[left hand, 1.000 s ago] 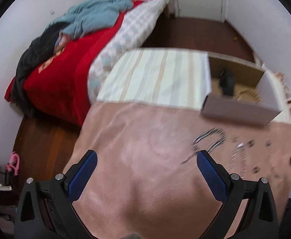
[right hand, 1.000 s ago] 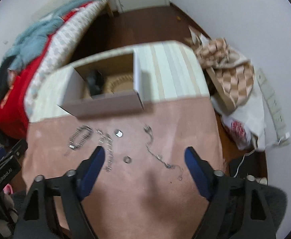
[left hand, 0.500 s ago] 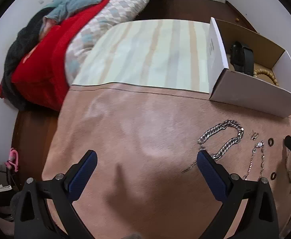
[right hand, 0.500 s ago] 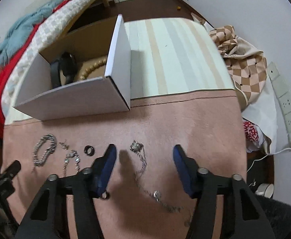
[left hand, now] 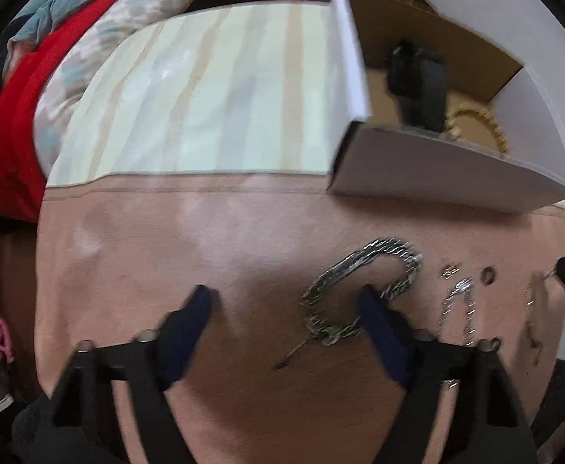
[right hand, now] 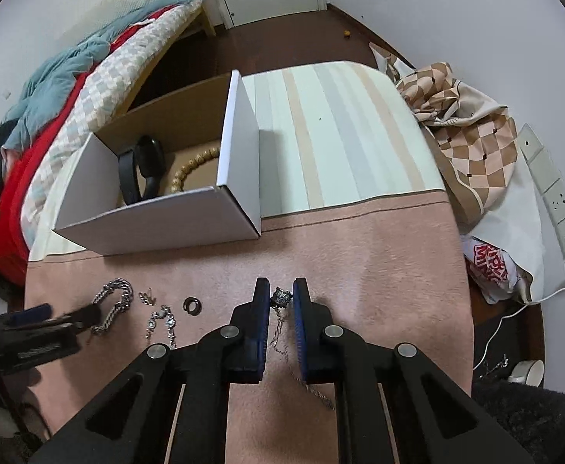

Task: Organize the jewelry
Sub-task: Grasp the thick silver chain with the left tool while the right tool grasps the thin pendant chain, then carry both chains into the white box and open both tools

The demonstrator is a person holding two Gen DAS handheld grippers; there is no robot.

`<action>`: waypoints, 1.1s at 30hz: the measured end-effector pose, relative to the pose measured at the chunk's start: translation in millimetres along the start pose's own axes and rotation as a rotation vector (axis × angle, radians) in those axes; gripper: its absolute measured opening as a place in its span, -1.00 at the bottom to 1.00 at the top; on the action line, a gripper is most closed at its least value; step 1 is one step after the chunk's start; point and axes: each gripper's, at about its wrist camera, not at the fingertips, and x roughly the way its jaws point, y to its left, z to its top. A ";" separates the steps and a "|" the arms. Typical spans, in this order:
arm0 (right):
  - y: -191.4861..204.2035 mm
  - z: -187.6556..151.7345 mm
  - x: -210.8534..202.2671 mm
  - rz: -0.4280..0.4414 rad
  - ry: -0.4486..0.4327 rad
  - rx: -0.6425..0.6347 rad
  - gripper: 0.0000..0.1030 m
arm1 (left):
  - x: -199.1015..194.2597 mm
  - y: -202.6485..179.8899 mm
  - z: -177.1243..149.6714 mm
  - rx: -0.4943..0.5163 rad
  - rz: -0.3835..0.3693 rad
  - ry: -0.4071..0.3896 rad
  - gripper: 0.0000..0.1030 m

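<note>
A thick silver chain bracelet [left hand: 363, 278] lies on the pink cloth [left hand: 205, 255]; my left gripper [left hand: 286, 301] is open, low over the cloth, its right fingertip touching the chain. My right gripper [right hand: 281, 294] is nearly closed around the pendant [right hand: 281, 297] of a thin necklace [right hand: 301, 371] that trails back between the fingers. A white cardboard box [right hand: 158, 224] behind holds a black band [right hand: 143, 170] and a bead bracelet [right hand: 193, 166]. A thin chain [right hand: 162, 321], a dark ring [right hand: 192, 304] and small earrings [right hand: 145, 297] lie between the grippers.
A striped cloth [right hand: 340, 131] covers the table's far half. A bed with red and teal bedding [right hand: 69, 89] stands at the left. A checkered cloth and bags [right hand: 471, 143] lie at the right, with a wall power strip [right hand: 553, 193].
My left gripper dropped to the cloth and moved right onto the thick chain, closing partway. My right gripper moved forward and closed most of the way around the necklace pendant.
</note>
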 end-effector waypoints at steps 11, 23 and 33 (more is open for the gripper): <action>0.2 2.3 -26.4 0.060 -0.016 0.038 -0.76 | -31.3 -5.4 -13.6 -0.002 -0.082 -0.049 -0.89; 15.5 31.8 -92.9 0.206 -0.076 0.032 -0.76 | -135.5 -7.1 -12.3 0.009 -0.195 -0.177 -0.89; 44.1 102.5 -168.8 0.284 -0.206 -0.061 -0.76 | -209.1 -10.5 49.8 0.037 -0.294 -0.329 -0.89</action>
